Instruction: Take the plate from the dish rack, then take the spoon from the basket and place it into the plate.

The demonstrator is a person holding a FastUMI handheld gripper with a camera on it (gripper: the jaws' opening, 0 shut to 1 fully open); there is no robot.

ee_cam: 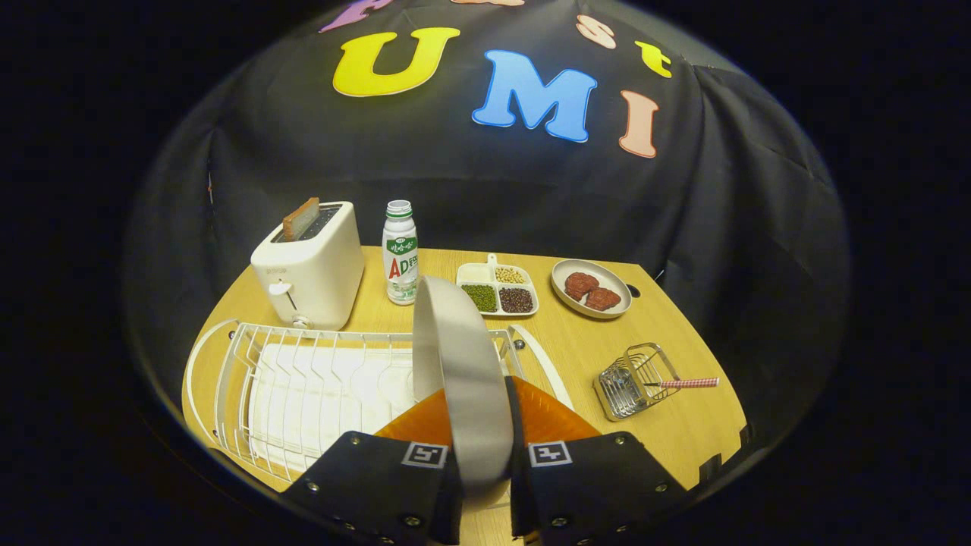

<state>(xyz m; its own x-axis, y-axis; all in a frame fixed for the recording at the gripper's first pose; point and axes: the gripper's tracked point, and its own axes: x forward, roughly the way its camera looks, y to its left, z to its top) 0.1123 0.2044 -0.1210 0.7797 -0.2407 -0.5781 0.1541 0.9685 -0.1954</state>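
1. Here, the plate (pixel 463 379) stands on edge between the two fingers of the gripper (pixel 481 425), low in the middle of the frame; the fingers are closed to the plate's thickness and press on it from either side.
2. Its upper rim rises in front of the dish rack (pixel 303 379), the white wire frame at lower left. Whether the plate is already free of the rack's slots I cannot tell.
3. The step in hand appears to be lifting the plate out. Doing it well probably means drawing it straight up along the wires before swinging it aside, keeping it upright so the rim does not catch, then laying it flat on bare wooden table (pixel 576 349) near the basket.
4. The spoon (pixel 686 383) sits at lower right, its red-and-white checked handle poking out of the small wire basket (pixel 633 379), which lies well apart from the rack.
5. Further back, mid-frame, stand a white toaster (pixel 311 265) with a slice in its slot, a drink bottle (pixel 400 254), a divided tray of beans (pixel 497 288) and a dish with two meat patties (pixel 590 288).
6. Hidden: the plate's lower edge behind the fingers, the spoon's bowl inside the basket, and the rack's near corner.
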